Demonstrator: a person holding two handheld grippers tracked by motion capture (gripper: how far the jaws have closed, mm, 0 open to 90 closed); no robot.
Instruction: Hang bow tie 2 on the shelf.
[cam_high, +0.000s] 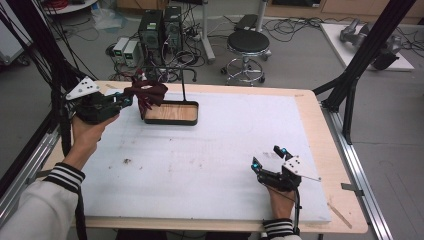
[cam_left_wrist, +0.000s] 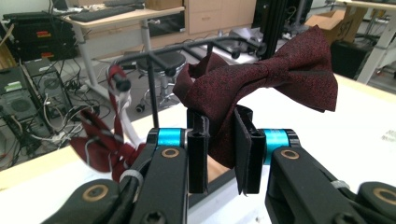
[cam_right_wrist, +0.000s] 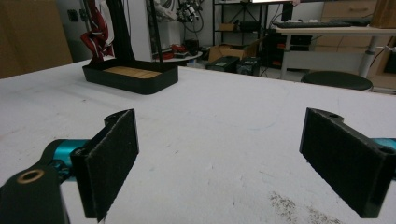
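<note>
1. The bow tie (cam_left_wrist: 275, 77) is dark red, speckled fabric, pinched at a central knot, with wings flaring outward.
2. The left claw (cam_left_wrist: 223, 154) is clamped on the bow tie's lower edge; the tie rises above the jaws, beside the black rack (cam_high: 172, 75).
3. The right claw (cam_right_wrist: 219, 163) stands apart, resting low over the white tabletop (cam_high: 210, 150).

Two hand-held black tongs and striped sleeves

The left tongs (cam_high: 126, 101), at upper left, and the right tongs (cam_high: 270, 157), at lower right, have black jaws, blue cylinders, brass-ringed screws and grey three-cornered plates; the white sleeves (cam_high: 35, 210) end in black-and-white striped cuffs.
</note>
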